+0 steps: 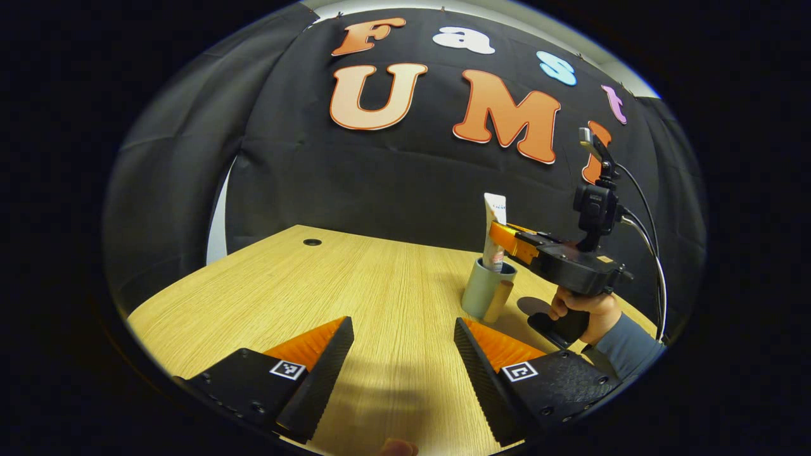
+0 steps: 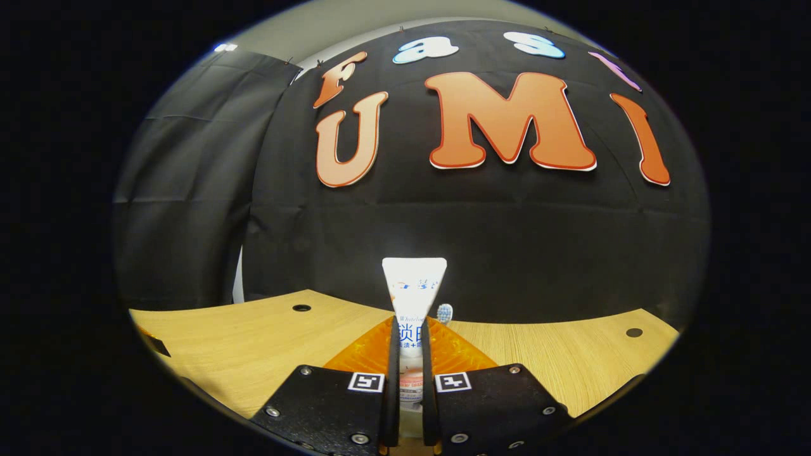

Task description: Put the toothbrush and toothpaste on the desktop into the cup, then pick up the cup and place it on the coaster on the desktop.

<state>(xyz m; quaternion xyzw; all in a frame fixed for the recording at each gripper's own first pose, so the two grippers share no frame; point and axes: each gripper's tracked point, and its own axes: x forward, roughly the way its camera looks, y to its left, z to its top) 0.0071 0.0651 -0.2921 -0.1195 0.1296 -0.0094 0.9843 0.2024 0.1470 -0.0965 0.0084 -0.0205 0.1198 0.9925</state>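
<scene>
In the left gripper view a grey-green cup [image 1: 481, 286] stands on the wooden table [image 1: 380, 285], right of centre. A white toothpaste tube [image 1: 494, 218] stands upright with its lower end inside the cup. The right gripper [image 1: 500, 235], held by a hand [image 1: 586, 309], is shut on the tube just above the rim. In the right gripper view the toothpaste tube [image 2: 413, 288] is pinched between my right gripper [image 2: 408, 354], and a toothbrush head [image 2: 445, 312] pokes up beside it. My left gripper [image 1: 403, 321] hovers open over bare table, nearer than the cup and left of it.
A dark round patch [image 1: 534, 305], possibly the coaster, lies on the table right of the cup, partly behind the hand. Small cable holes [image 1: 312, 242] [image 2: 633, 332] sit near the table's back edge. Black cloth walls close the booth behind.
</scene>
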